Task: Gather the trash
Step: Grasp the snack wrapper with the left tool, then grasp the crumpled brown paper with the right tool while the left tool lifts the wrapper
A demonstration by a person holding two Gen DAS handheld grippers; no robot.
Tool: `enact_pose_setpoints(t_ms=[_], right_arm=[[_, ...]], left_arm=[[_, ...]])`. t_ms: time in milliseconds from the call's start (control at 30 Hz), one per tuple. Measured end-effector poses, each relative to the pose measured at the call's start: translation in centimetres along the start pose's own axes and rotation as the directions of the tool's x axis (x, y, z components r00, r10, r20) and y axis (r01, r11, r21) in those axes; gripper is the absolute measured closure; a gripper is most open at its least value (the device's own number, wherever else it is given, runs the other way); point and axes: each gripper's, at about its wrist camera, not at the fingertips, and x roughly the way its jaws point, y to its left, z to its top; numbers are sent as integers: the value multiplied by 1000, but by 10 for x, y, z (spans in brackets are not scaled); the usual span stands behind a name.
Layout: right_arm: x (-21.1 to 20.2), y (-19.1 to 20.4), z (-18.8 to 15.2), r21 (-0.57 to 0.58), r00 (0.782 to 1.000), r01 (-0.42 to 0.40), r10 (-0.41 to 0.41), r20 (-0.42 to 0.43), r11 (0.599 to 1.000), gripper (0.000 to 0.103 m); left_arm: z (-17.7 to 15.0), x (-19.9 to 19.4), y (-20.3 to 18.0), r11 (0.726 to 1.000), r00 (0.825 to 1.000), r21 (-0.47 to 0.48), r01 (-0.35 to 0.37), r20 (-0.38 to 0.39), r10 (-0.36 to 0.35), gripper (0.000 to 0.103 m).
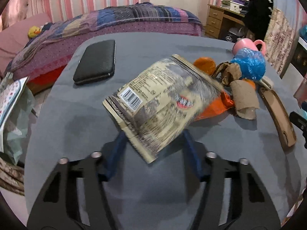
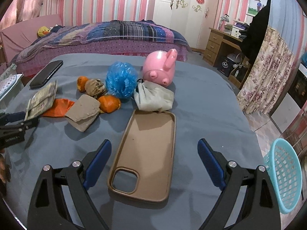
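Note:
A beige snack bag [image 1: 163, 103] with a barcode stands tilted and blurred between my left gripper's [image 1: 154, 140] blue fingers, whose tips it hides; the pads press on its two sides. The right wrist view has the same bag [image 2: 41, 99] rising from the left gripper [image 2: 15, 122] at the left edge. Behind it lie an orange wrapper [image 2: 57, 107], a flattened cardboard tube [image 2: 83, 113], orange peels [image 2: 109, 103], crumpled brown paper [image 2: 95, 87], a blue plastic bag [image 2: 120, 80] and a grey face mask [image 2: 153, 97]. My right gripper [image 2: 154, 153] is open, with a brown phone case [image 2: 145, 153] lying between its fingers.
All of this lies on a table under a grey cloth [image 2: 201, 105]. A black phone [image 1: 96, 61] lies at the far left, a pink pig-shaped pot [image 2: 160, 69] at the back. A turquoise mesh basket [image 2: 284, 174] hangs off the right edge. A bed stands beyond.

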Motion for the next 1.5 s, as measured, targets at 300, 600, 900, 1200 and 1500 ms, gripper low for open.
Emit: enact_pose_setpoints(t_ms=[300, 600, 900, 1200, 1500], right_arm=[[16, 22, 4, 29, 997, -72, 73, -31, 997, 14], [30, 65, 14, 22, 990, -141, 142, -14, 990, 14], [55, 86, 27, 102, 983, -179, 183, -29, 979, 14], [61, 96, 31, 77, 963, -265, 268, -25, 961, 63], [44, 75, 29, 54, 969, -245, 246, -12, 968, 87]], left_arm=[[8, -8, 14, 999, 999, 32, 21, 38, -22, 90], [-4, -29, 54, 1000, 998, -8, 7, 70, -6, 94], [-18, -30, 88, 999, 997, -25, -44, 64, 46, 100], [-19, -18, 94, 999, 999, -46, -19, 47, 21, 100], [-26, -21, 88, 998, 1000, -55, 8, 17, -7, 100]])
